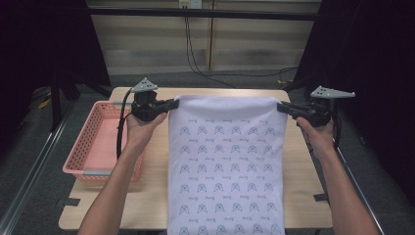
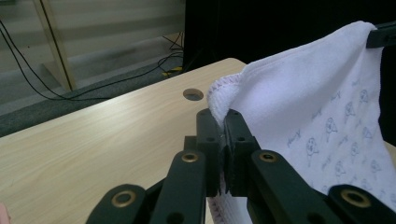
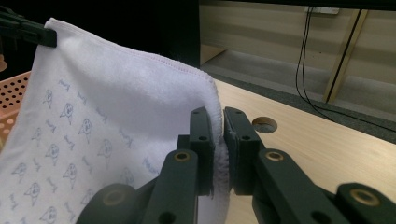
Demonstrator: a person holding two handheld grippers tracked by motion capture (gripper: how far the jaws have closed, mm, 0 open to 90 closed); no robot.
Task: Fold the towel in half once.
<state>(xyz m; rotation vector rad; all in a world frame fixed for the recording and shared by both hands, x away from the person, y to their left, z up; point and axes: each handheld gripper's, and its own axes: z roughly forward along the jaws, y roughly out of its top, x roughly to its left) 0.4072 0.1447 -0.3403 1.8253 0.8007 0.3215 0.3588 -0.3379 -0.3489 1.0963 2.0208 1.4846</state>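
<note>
A white towel [image 1: 227, 166] printed with small blue figures hangs stretched between both grippers above the wooden table [image 1: 303, 196], its lower end running off the bottom of the high view. My left gripper [image 1: 173, 104] is shut on the towel's top left corner. My right gripper [image 1: 281, 106] is shut on the top right corner. In the left gripper view the black jaws pinch the stitched hem of the towel [image 2: 303, 107] at my left gripper [image 2: 223, 121]. In the right gripper view the towel [image 3: 107, 121] is clamped the same way in my right gripper [image 3: 219, 122].
A pink perforated basket [image 1: 98, 142] stands on the table's left side, beside the left forearm. Two round cable holes [image 2: 193, 94] [image 3: 264, 124] sit near the table's far edge. Black cables [image 1: 195, 58] trail over the floor behind the table.
</note>
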